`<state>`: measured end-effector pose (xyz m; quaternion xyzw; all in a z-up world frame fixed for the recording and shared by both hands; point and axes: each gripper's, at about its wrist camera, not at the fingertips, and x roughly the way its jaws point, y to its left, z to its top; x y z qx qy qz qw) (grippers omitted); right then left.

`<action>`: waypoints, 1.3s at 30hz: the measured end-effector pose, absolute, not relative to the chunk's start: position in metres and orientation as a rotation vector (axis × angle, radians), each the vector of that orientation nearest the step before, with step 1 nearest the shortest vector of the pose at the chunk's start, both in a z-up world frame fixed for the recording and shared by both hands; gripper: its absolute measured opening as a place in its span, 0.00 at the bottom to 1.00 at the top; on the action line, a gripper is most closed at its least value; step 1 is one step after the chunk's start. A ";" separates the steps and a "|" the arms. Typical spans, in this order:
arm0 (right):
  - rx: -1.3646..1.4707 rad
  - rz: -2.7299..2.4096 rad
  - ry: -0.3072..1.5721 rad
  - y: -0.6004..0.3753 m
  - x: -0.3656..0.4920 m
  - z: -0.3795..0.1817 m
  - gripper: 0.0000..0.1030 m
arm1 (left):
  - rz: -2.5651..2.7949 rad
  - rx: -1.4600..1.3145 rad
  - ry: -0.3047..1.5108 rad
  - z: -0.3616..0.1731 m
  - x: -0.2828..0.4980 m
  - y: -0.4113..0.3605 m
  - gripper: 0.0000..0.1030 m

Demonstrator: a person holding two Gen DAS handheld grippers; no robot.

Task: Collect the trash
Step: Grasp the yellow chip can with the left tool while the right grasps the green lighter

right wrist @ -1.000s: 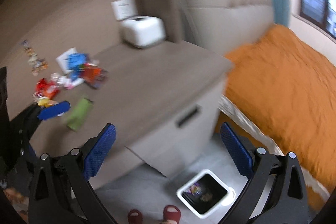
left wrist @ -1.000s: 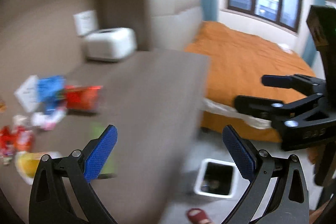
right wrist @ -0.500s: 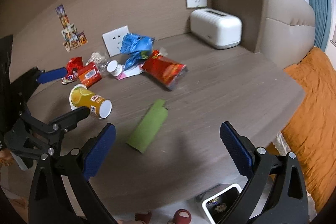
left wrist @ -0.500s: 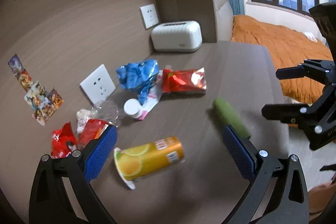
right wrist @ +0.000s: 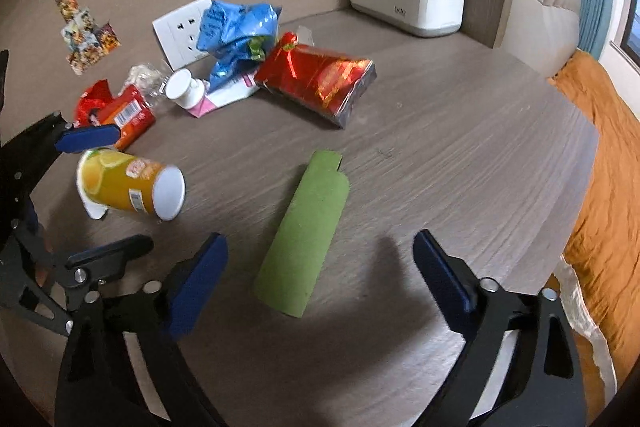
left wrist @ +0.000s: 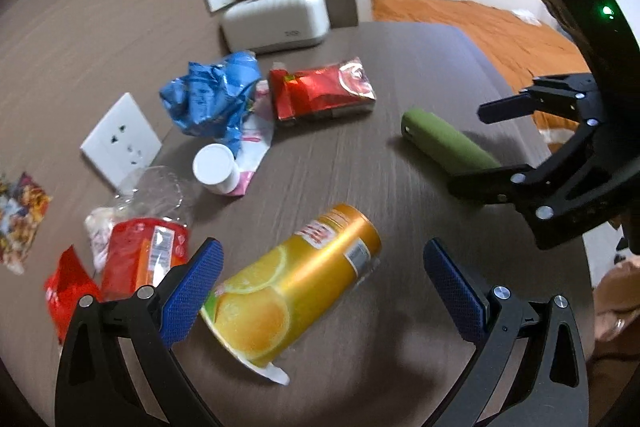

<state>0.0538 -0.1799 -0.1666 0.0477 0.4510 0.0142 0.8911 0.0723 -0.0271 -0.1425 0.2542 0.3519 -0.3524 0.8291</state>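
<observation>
L gripper (left wrist: 320, 283) fingers spread wide w/ nothing held, above yellow can (left wrist: 292, 283) lying on its side on table (left wrist: 400, 75), R gripper (right wrist: 320, 267) also wide w/ nothing held, over green tube (right wrist: 304, 235), red pack (right wrist: 320, 79) at 12 o'clock of tube, blue wrapper (right wrist: 236, 31) at 11.

Bare desk (right wrist: 460, 155) spreads wide to the right of the green cardboard tube (right wrist: 306, 235), up to the desk edge by the bed (right wrist: 600, 147). The left is crowded: a yellow chip canister (right wrist: 128, 185) lies near the tube, and behind it wrappers, a red snack bag (right wrist: 320, 79) and a blue bag (right wrist: 236, 31) line the wall. A white toaster (right wrist: 406, 3) fills the back corner.
</observation>
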 end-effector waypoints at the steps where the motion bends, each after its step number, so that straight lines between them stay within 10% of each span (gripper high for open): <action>1: 0.096 0.023 0.944 -0.177 0.055 -0.169 0.86 | -0.756 0.548 0.744 -0.144 0.074 -0.026 0.95; 5: 0.055 0.007 0.955 -0.165 0.057 -0.177 0.79 | -0.782 0.577 0.758 -0.153 0.082 -0.017 0.94; 13: 0.030 -0.036 0.925 -0.158 0.063 -0.173 0.27 | -0.801 0.413 0.858 -0.162 0.099 0.001 0.47; 39: 0.220 -0.107 0.707 -0.267 -0.044 -0.098 0.27 | -0.800 0.235 0.790 -0.086 0.009 -0.111 0.43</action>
